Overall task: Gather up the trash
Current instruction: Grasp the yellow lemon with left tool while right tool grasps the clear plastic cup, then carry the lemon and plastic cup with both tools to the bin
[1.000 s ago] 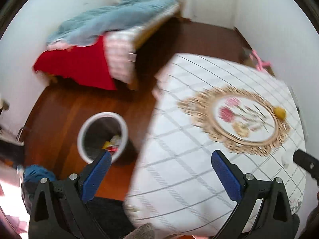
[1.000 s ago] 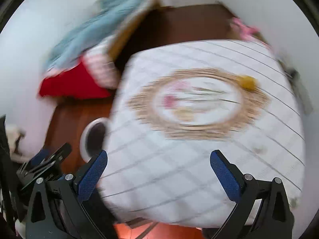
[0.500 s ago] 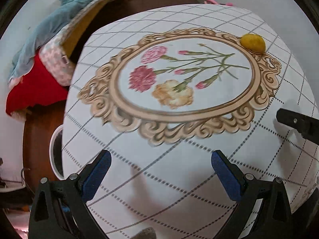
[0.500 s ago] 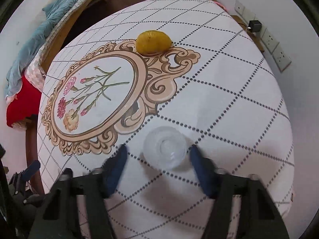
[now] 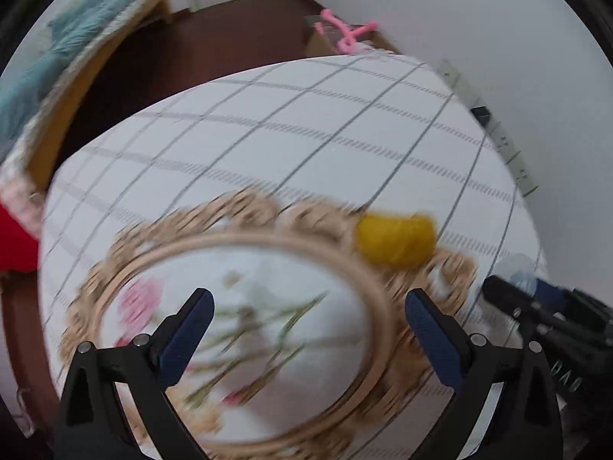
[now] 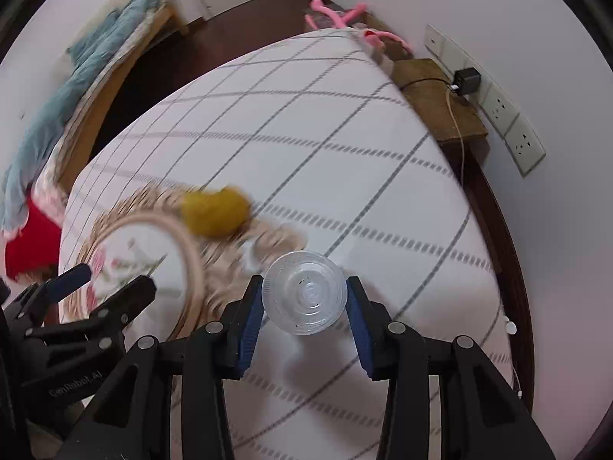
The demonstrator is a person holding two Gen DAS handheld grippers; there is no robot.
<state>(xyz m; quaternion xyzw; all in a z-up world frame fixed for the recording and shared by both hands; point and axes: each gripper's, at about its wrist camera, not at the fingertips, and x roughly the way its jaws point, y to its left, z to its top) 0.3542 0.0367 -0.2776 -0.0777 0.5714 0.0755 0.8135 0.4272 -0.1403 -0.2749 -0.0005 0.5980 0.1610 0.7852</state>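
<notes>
The right gripper (image 6: 304, 299) pinches a clear plastic cup (image 6: 304, 298) above the checked tablecloth (image 6: 345, 161), the left gripper (image 5: 306, 318) gapes empty near a yellow lump (image 5: 394, 243); squeezing harder could crumple the thin cup.

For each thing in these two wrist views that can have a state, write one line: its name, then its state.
Clear plastic cup: upright on the tablecloth, mouth up, gripped.
Right gripper: shut on the cup, a pad on each side.
Left gripper: open, nothing between its pads.
Yellow fruit: lying loose on the cloth, untouched.
Tablecloth: spread flat.
Charger: plugged into the wall socket strip.
</notes>
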